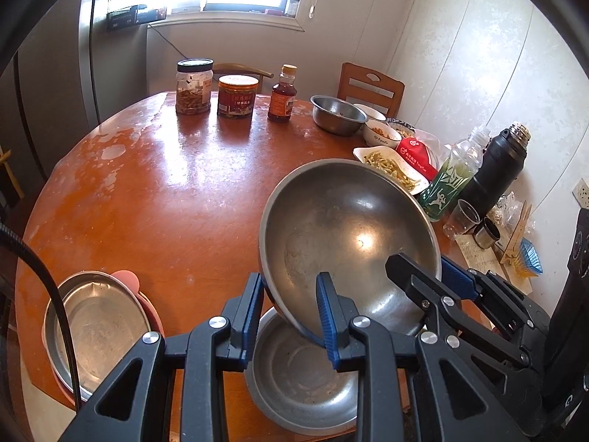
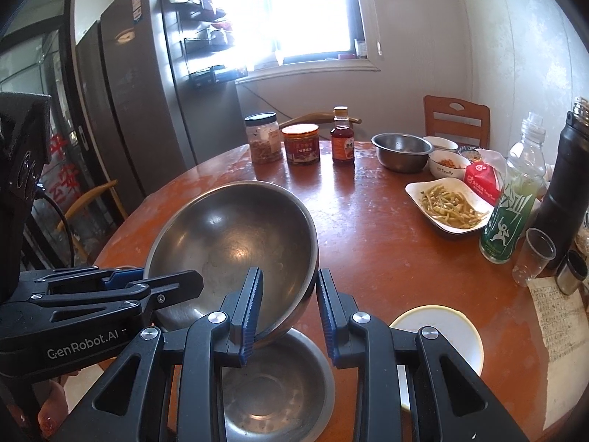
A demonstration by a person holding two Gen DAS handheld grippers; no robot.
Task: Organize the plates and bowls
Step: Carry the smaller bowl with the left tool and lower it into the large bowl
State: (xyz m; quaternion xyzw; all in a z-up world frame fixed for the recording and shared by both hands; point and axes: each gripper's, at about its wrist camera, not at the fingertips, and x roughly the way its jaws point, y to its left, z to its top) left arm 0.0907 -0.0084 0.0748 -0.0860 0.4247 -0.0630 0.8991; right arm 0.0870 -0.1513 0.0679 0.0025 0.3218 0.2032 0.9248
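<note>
Both grippers hold one large steel bowl (image 1: 346, 235) by its rim, tilted so that its inside faces the cameras, above the near edge of the round wooden table (image 1: 165, 191). The left gripper (image 1: 289, 313) is clamped on the rim at the bowl's lower left, one blue pad inside and one outside. The right gripper (image 2: 289, 309) pinches the rim on the opposite side in the same way (in the left wrist view it shows as the black arm reaching in from the right).

Directly beneath the raised bowl, a smaller steel bowl (image 2: 272, 386) sits on the table; whether the two touch cannot be told. To its left, at the table edge, a steel plate (image 1: 99, 328) rests on a pink dish (image 1: 129, 280). To its right lies a white plate (image 2: 441, 335) with a pale yellow rim.

Across the table stand two jars (image 1: 215, 88) and a small sauce bottle (image 1: 282, 95). Near them are another steel bowl (image 1: 337, 114) and a white bowl (image 1: 381, 136) holding food. Closer on the right sit a white dish of green vegetables (image 2: 449, 206), a red packet (image 2: 482, 180), a green drink bottle (image 2: 511, 199), a black flask (image 2: 567, 184) and a clear plastic cup (image 2: 533, 258).
</note>
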